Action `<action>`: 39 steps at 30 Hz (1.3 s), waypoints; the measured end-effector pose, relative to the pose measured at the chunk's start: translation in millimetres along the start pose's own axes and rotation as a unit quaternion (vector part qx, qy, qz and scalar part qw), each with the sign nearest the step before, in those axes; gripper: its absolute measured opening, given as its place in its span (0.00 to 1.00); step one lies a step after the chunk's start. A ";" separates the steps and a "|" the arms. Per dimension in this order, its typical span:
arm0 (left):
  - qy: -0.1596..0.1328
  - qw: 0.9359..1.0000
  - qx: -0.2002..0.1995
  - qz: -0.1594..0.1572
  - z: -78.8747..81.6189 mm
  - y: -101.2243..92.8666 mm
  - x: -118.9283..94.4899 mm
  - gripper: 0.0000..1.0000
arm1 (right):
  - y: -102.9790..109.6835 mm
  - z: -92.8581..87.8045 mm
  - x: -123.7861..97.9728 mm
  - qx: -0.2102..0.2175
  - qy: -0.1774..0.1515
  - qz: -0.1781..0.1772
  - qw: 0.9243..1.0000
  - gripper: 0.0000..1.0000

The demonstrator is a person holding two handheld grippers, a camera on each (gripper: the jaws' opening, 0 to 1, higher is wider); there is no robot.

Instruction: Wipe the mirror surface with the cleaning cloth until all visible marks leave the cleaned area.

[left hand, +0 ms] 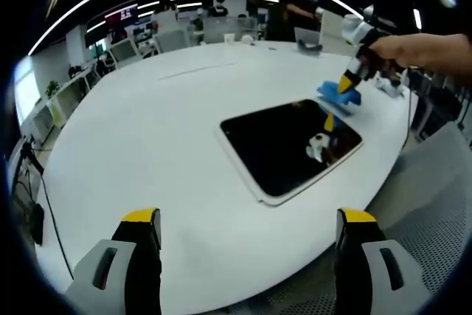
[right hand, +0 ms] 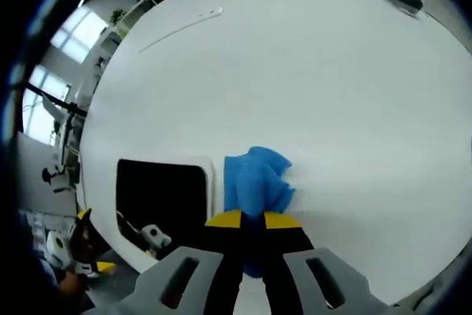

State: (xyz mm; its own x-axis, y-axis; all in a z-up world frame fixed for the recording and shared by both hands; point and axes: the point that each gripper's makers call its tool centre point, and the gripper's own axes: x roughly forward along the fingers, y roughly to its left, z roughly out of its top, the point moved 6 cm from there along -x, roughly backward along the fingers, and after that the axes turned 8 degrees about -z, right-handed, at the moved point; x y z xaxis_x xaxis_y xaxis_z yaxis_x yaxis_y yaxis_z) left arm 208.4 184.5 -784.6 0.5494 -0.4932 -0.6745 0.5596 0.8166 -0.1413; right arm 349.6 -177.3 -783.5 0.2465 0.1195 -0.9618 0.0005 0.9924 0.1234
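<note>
Hanging over the near edge of the white table (left hand: 147,145), the left gripper (left hand: 247,237) has its jaws spread wide with nothing between them, low in the left gripper view; past it, right of centre, the mirror (left hand: 284,145) lies flat and dark; at its far corner the right gripper (right hand: 251,230) pinches the blue cleaning cloth (right hand: 254,178), which rests on the table just beside the mirror's edge; further off, upper frame, desks and chairs.
</note>
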 end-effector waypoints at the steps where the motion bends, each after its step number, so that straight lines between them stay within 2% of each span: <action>1: -0.001 1.000 0.001 0.000 0.5 -0.1 -0.2 0.99 | 1.9 0.4 0.0 -0.001 0.000 0.001 1.000 0.03; 19: -0.006 1.000 -0.002 0.001 0.9 0.6 0.1 0.99 | 29.8 9.0 11.9 -0.014 -0.002 0.019 1.000 0.03; 39: -0.005 1.000 -0.001 -0.004 0.7 -0.3 0.7 0.99 | 60.2 2.1 27.5 -0.033 0.011 0.020 0.999 0.03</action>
State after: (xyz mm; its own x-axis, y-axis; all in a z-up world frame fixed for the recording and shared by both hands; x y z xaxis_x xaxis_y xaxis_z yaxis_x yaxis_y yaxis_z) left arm 209.1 183.8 -784.4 0.5508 -0.5022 -0.6666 0.5629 0.8132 -0.1475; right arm 358.4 -114.4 -802.0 0.2231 0.1581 -0.9619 -0.0734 0.9867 0.1452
